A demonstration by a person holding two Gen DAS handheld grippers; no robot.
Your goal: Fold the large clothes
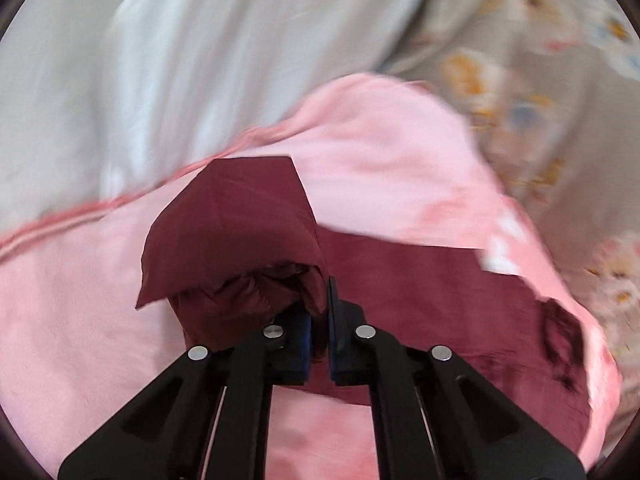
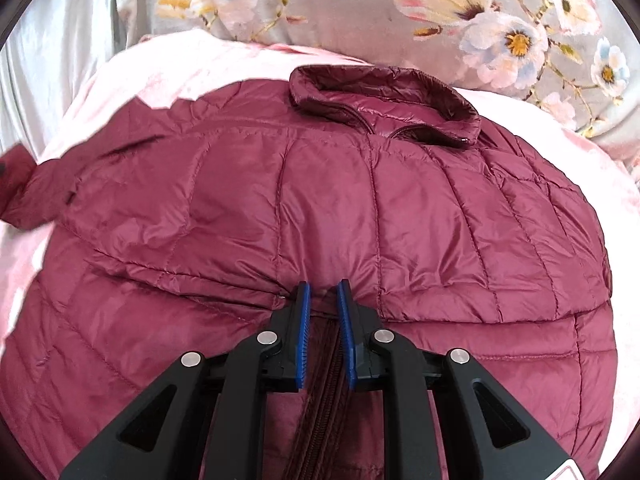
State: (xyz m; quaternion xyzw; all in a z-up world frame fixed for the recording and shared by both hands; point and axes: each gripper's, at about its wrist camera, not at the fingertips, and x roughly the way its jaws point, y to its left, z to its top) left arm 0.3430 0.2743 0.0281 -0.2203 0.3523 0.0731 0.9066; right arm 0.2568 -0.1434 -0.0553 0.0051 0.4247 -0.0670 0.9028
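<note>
A maroon quilted jacket (image 2: 320, 200) lies front-up on a pink blanket (image 2: 120, 68) on a bed. Its collar (image 2: 384, 100) points away toward a floral pillow (image 2: 440, 12), so its long axis runs from the camera to the collar. One sleeve (image 2: 36, 188) stretches out left. The left gripper (image 1: 319, 312) is clamped on a bunched cuff (image 1: 240, 248), lifted off the blanket. The right gripper (image 2: 323, 292) pinches the folded fabric edge at the zip (image 2: 324, 380). To fold well, I judge the sleeve should be carried flat across the chest, keeping the cuff tight and the body pinned.
</note>
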